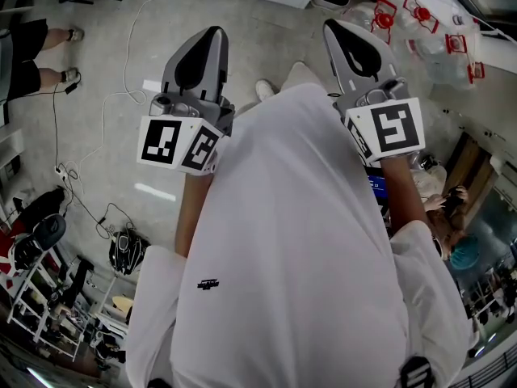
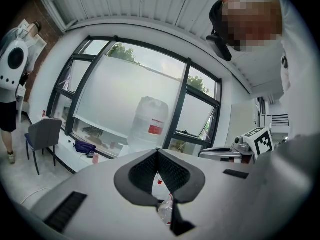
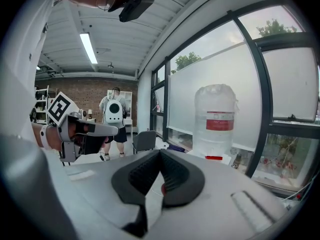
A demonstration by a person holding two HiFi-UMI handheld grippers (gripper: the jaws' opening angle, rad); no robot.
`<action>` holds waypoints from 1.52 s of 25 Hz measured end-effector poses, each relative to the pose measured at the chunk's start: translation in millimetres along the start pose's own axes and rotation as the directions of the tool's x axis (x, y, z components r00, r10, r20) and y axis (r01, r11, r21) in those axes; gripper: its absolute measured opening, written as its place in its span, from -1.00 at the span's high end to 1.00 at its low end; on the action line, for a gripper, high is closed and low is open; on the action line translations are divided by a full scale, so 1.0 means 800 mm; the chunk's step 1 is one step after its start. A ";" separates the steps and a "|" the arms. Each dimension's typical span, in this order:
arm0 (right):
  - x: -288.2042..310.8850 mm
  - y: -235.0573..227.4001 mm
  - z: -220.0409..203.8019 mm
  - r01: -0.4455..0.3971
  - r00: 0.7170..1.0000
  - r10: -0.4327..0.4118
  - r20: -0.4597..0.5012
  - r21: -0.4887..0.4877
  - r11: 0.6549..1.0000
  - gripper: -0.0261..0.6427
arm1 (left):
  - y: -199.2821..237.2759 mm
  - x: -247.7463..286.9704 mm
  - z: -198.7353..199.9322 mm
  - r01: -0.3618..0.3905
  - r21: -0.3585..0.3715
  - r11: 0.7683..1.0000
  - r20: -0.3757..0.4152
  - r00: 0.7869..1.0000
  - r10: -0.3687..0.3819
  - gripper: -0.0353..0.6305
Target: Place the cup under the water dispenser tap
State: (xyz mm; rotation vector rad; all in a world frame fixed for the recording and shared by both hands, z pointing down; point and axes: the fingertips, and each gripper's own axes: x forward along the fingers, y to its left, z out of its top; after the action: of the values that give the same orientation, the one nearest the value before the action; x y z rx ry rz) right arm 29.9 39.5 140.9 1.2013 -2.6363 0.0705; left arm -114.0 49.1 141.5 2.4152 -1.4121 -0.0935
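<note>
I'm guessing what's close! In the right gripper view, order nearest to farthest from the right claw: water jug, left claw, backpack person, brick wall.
1. left claw, at left
2. water jug, right of centre
3. backpack person, centre-left
4. brick wall, far back

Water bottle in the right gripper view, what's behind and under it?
Behind the water bottle is a frosted window with a dark frame. Under it only a white top with a red part shows; the right gripper covers the rest.

left gripper (image 2: 158, 151), right gripper (image 3: 160, 151) shells showing matt grey plastic; pads (image 3: 176, 176) looking black, ribbed, rubbery; water dispenser bottle (image 3: 216, 121) appearing translucent plastic, glossy red label; shirt (image 1: 299, 241) reading as smooth white cloth; floor (image 1: 105, 63) gleaming pale, polished
</note>
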 end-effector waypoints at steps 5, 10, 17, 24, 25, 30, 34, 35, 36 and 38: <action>-0.001 0.001 -0.001 0.007 1.000 -0.007 -0.016 -0.011 1.000 0.89 | 0.000 -0.004 0.000 -0.003 -0.002 1.000 -0.001 1.000 0.003 0.88; -0.006 -0.003 -0.004 0.012 1.000 -0.012 -0.011 -0.007 1.000 0.89 | -0.007 -0.001 -0.008 0.005 -0.006 1.000 -0.008 1.000 -0.005 0.88; -0.010 -0.009 -0.009 0.022 1.000 -0.022 -0.010 0.005 1.000 0.89 | -0.012 0.005 -0.010 0.018 0.000 1.000 -0.012 1.000 -0.018 0.88; -0.017 -0.011 -0.006 0.026 1.000 -0.026 -0.001 0.009 1.000 0.89 | -0.022 0.005 -0.010 0.026 0.006 1.000 -0.021 0.999 -0.026 0.88; -0.018 -0.012 -0.007 0.026 1.000 -0.026 -0.002 0.009 1.000 0.89 | -0.023 0.005 -0.010 0.027 0.006 1.000 -0.021 0.999 -0.027 0.88; -0.023 -0.010 -0.009 0.026 1.000 -0.026 -0.004 0.010 1.000 0.89 | -0.026 0.002 -0.012 0.028 0.007 1.000 -0.023 0.999 -0.027 0.88; -0.027 -0.006 -0.007 0.027 1.000 -0.027 0.001 0.003 1.000 0.89 | -0.030 -0.002 -0.013 0.030 0.008 1.000 -0.025 0.999 -0.030 0.88; -0.028 -0.006 -0.007 0.029 1.000 -0.029 0.003 0.003 1.000 0.89 | -0.031 -0.002 -0.014 0.031 0.008 0.999 -0.026 0.999 -0.031 0.88; -0.028 -0.007 -0.007 0.032 0.999 -0.032 0.006 0.003 0.999 0.89 | -0.032 -0.002 -0.014 0.033 0.009 0.999 -0.027 0.999 -0.033 0.88; -0.029 -0.009 -0.006 0.038 0.999 -0.038 0.009 0.004 0.999 0.89 | -0.033 0.000 -0.014 0.038 0.011 0.999 -0.029 0.999 -0.037 0.88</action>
State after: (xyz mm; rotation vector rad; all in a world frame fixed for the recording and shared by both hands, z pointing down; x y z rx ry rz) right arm 50.6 52.7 139.7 1.2552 -2.6211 0.0642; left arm -89.6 64.1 143.6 2.4427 -1.3585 -0.0599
